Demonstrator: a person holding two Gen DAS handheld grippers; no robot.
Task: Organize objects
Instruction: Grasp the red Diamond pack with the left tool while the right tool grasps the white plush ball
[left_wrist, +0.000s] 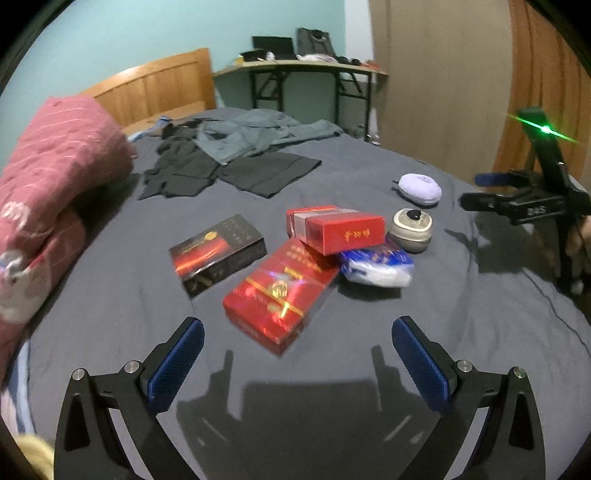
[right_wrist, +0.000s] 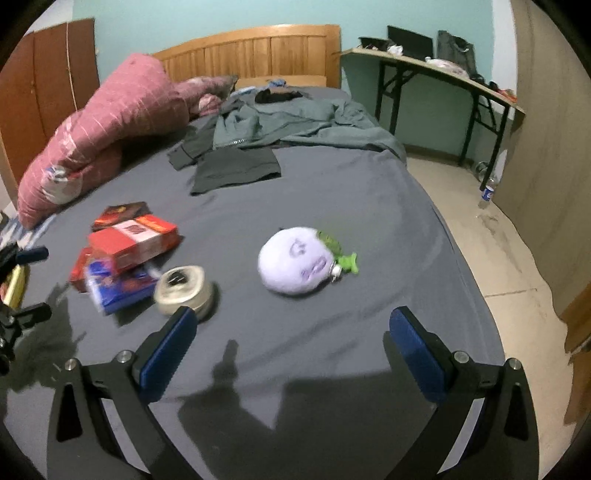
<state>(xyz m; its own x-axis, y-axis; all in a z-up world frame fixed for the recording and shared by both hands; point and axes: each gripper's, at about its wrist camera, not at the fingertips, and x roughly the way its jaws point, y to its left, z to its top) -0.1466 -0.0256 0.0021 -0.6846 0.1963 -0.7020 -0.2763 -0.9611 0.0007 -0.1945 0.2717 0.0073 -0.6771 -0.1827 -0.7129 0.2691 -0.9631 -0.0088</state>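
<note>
Left gripper (left_wrist: 297, 338): pads spread wide, pinching nothing, low over the grey bed (left_wrist: 110, 295), aimed at the long red box.
Right gripper (right_wrist: 289, 329): pads spread wide, nothing between them, low over the bed, aimed at the plush; its left pad sits just before the jar in that view.
Long red box (left_wrist: 280, 298): flat on the bed, just beyond the left gripper.
Small red box (left_wrist: 335, 229): lies across the far end of the long red box.
Black box (left_wrist: 218, 254): flat on the bed, just left of the red boxes.
Blue pack (left_wrist: 376, 265): right of the red boxes, partly under the small one.
Jar (left_wrist: 410, 229): round, beige, upright, just beside the blue pack.
Plush (right_wrist: 295, 261): lilac ball with green leaves, alone, right of the jar.
Pink quilt (left_wrist: 48, 192): bundled at the bed's left edge.
Clothes (left_wrist: 236, 155): grey pieces spread near the headboard.
Desk (right_wrist: 436, 70): by the far wall, cluttered.
</note>
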